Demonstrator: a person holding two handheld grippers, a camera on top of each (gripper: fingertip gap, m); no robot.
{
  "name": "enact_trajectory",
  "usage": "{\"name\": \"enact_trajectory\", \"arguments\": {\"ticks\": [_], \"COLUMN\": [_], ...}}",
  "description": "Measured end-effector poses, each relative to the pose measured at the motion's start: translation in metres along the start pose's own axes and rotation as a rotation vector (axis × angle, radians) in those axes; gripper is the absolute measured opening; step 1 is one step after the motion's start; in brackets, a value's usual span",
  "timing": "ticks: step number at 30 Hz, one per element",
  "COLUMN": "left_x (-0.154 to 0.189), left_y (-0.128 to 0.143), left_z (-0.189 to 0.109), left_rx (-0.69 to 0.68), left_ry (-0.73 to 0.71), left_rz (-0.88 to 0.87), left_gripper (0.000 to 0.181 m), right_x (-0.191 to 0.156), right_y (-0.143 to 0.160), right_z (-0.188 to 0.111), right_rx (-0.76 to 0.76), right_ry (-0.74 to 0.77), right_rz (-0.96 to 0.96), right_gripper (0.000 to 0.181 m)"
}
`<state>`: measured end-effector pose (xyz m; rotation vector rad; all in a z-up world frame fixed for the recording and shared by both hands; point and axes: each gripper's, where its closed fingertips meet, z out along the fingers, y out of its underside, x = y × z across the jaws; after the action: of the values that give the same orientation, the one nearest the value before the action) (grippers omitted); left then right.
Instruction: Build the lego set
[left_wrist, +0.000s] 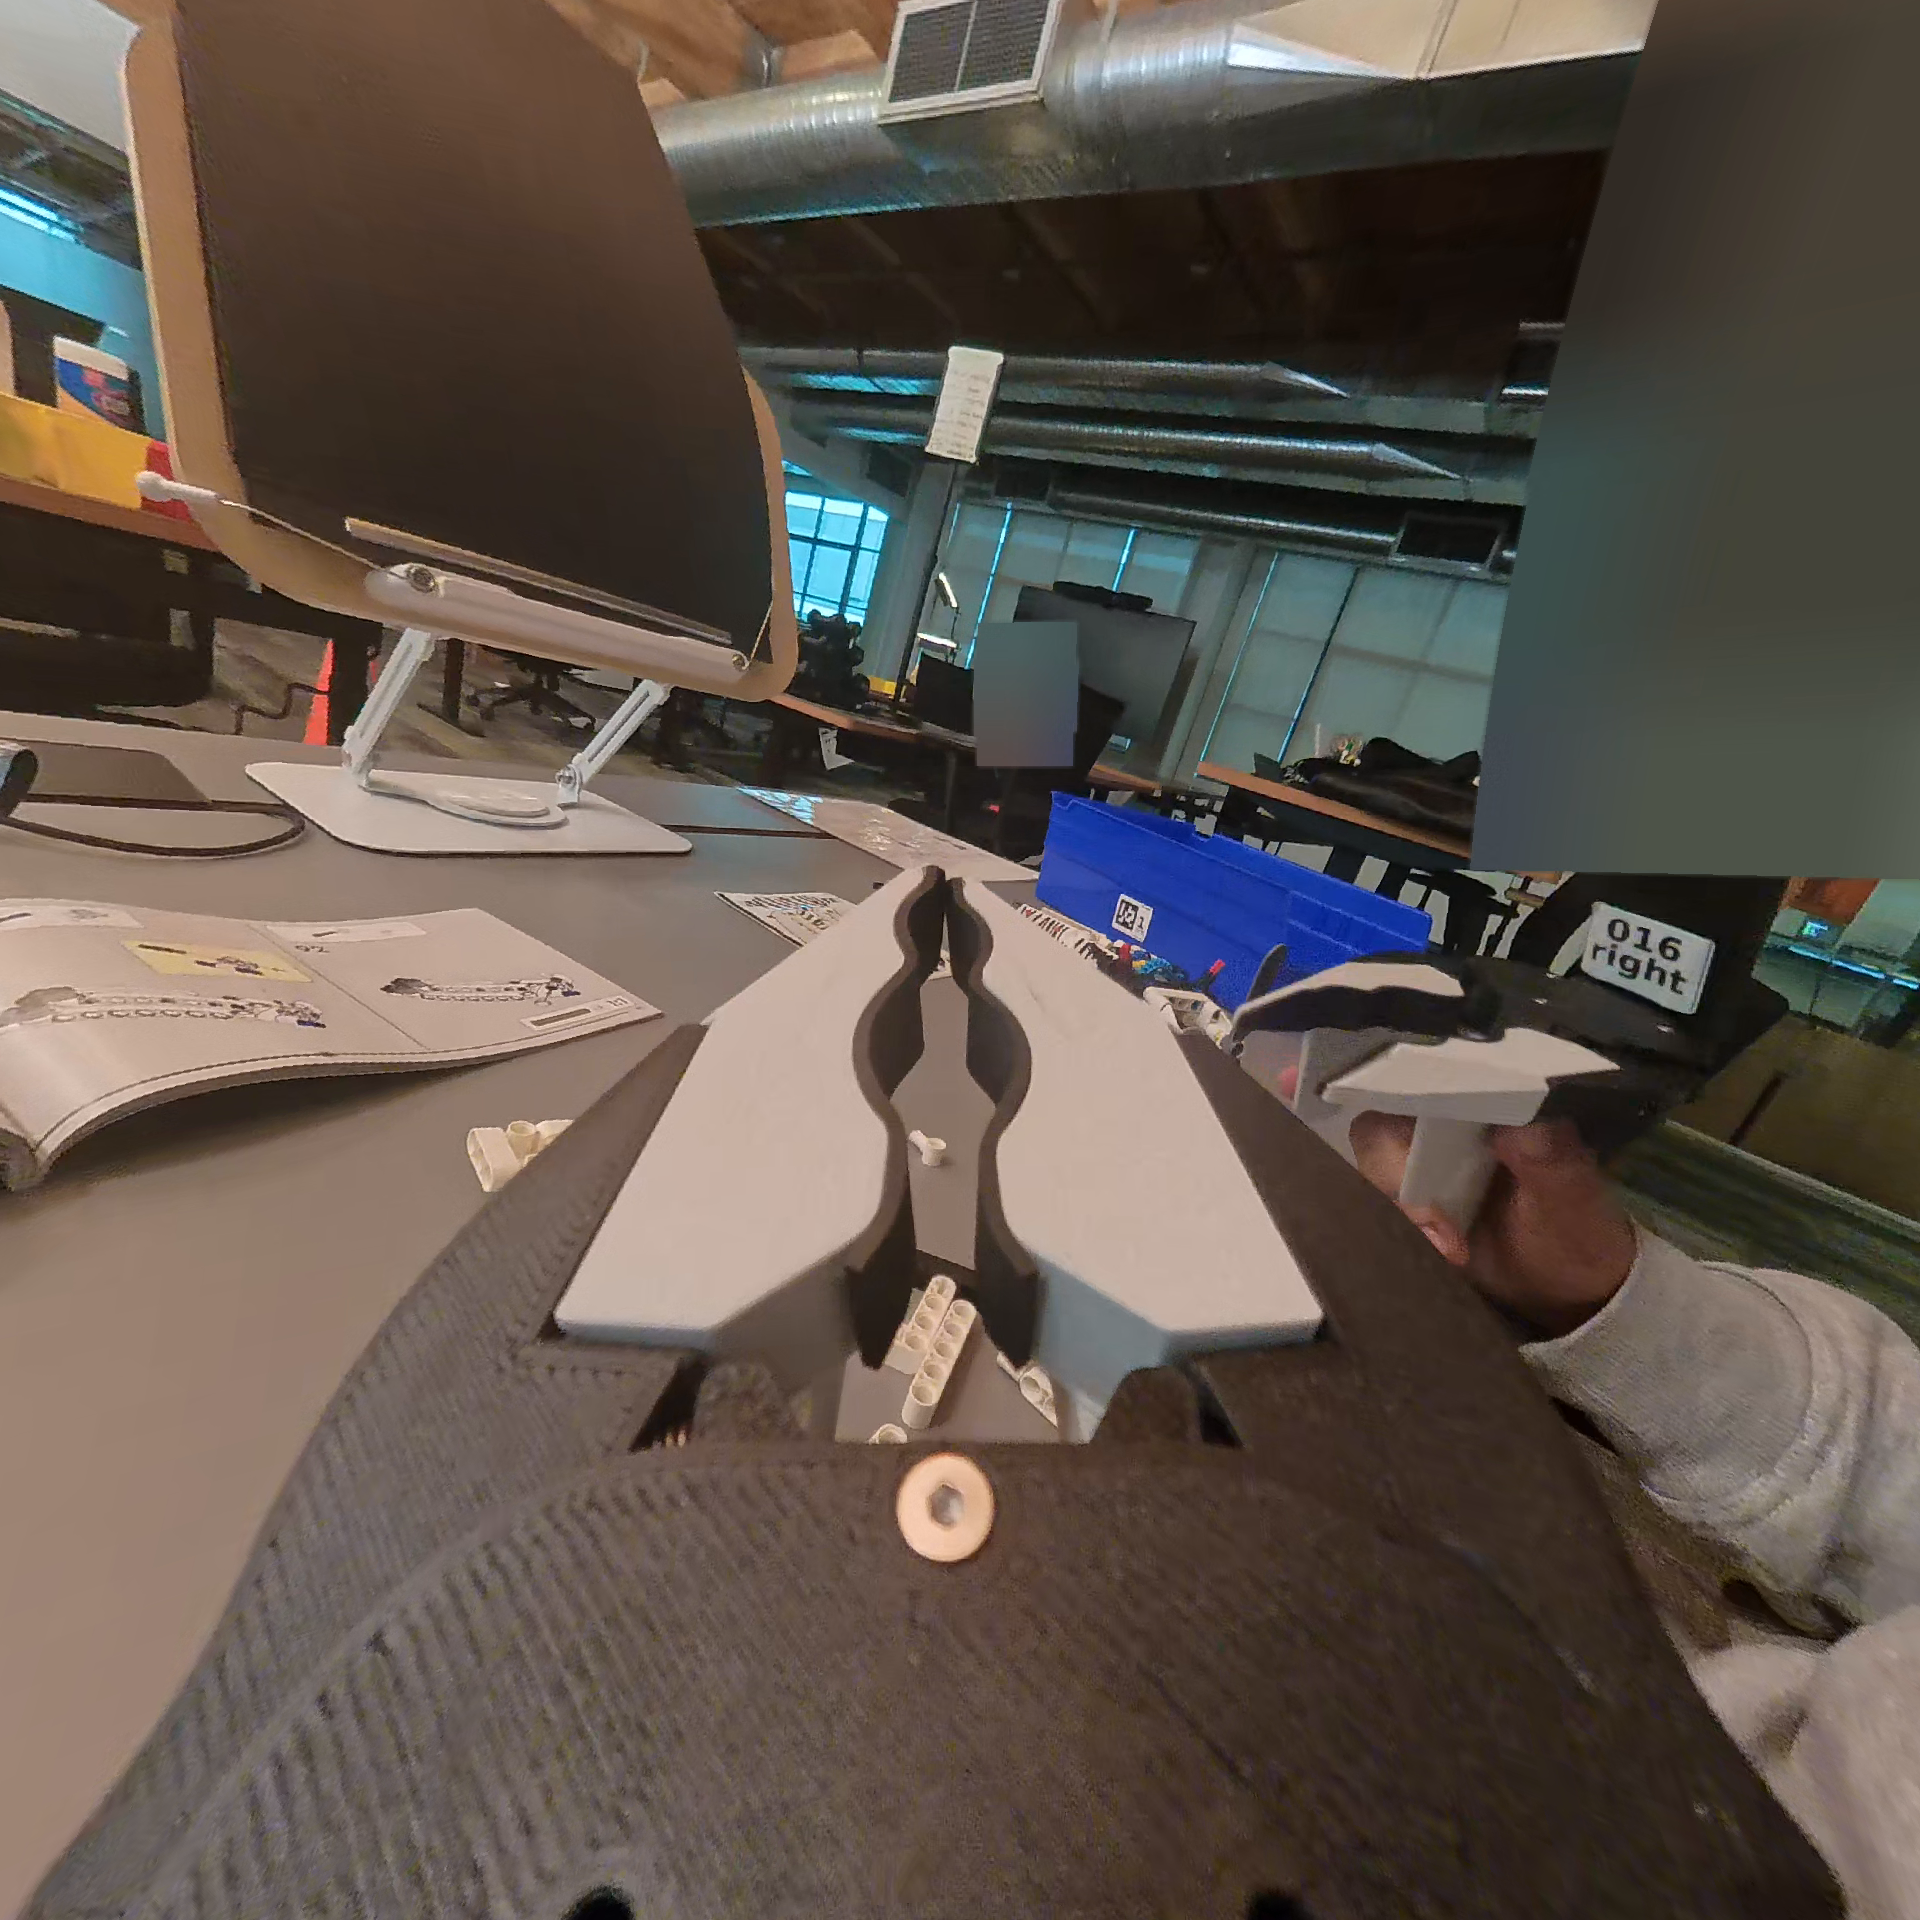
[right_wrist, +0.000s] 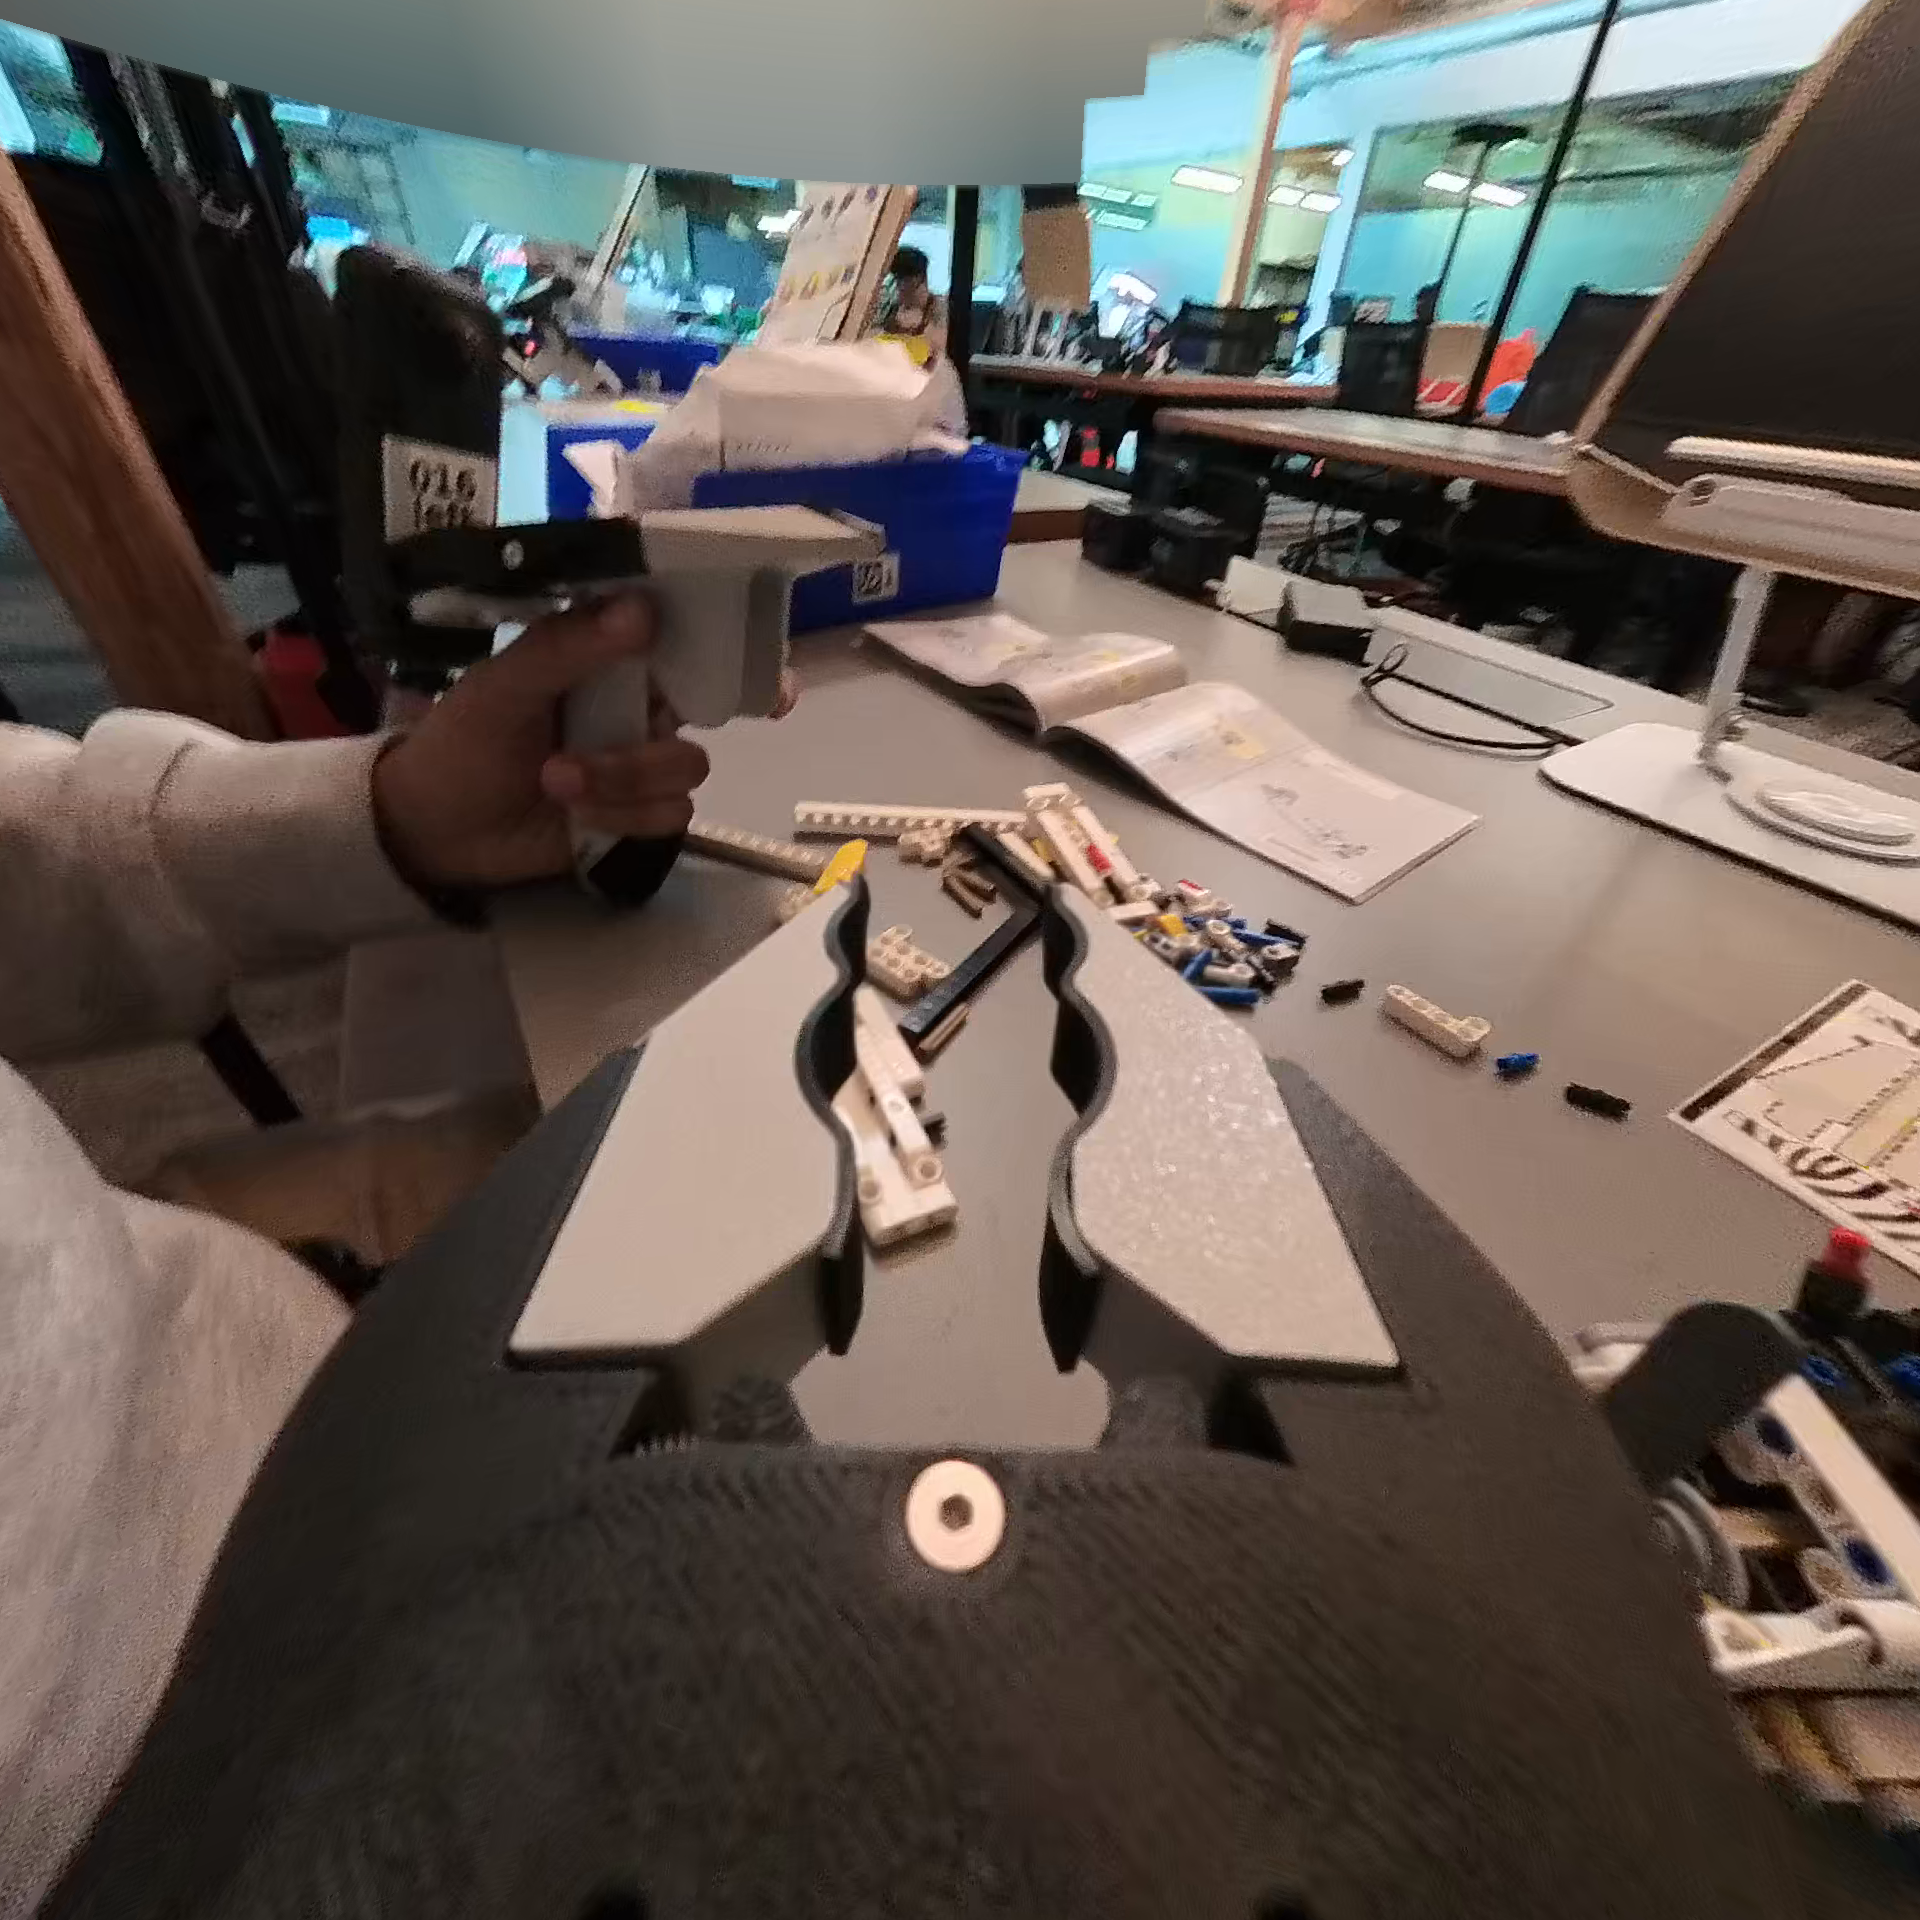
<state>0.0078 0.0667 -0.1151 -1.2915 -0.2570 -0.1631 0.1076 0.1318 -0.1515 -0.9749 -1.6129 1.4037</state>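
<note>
My left gripper (left_wrist: 943, 896) is shut with its tips together and nothing between them, held above the grey table (left_wrist: 312, 1299). Through its gap I see white lego beams (left_wrist: 930, 1340) and a small white pin (left_wrist: 928, 1146) on the table below. My right gripper (right_wrist: 956, 914) is open and empty, low over a white beam assembly (right_wrist: 894, 1132) that lies between its fingers. Beyond it is a pile of loose lego pieces (right_wrist: 1091, 883). A partly built model (right_wrist: 1787, 1507) sits at the lower right. A hand holds each gripper.
An open instruction booklet (right_wrist: 1195, 748) also shows in the left wrist view (left_wrist: 260, 997). A blue bin (right_wrist: 904, 530) stands behind the pile. A sticker sheet (right_wrist: 1818, 1122), a white angled beam (right_wrist: 1434, 1023), loose pins and a tablet stand (left_wrist: 457, 800) are nearby. My right fingertips sit around 12 cm from my left ones.
</note>
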Motion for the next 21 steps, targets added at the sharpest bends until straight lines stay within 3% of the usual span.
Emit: {"name": "enact_trajectory", "arguments": {"ticks": [3,7,14,21], "left_x": [-0.002,-0.007,-0.008,-0.01], "left_y": [-0.005,-0.012,-0.017,-0.019], "left_z": [-0.004,-0.011,-0.019,-0.022], "left_rx": [0.04,0.097,0.137,0.153], "left_ry": [-0.009,-0.028,-0.007,0.0], "left_rz": [-0.007,-0.031,-0.093,-0.119], "left_gripper": [0.0,0.002,0.011,0.015], "right_x": [-0.002,-0.004,-0.017,-0.013], "right_y": [0.003,0.022,0.038,0.016], "right_z": [-0.001,0.006,0.015,0.013], "right_rx": [-0.02,-0.159,-0.272,-0.123], "right_ry": [-0.018,-0.102,-0.156,-0.163], "right_rz": [0.005,0.089,0.038,0.034], "right_gripper": [0.036,0.05,0.046,0.041]}}
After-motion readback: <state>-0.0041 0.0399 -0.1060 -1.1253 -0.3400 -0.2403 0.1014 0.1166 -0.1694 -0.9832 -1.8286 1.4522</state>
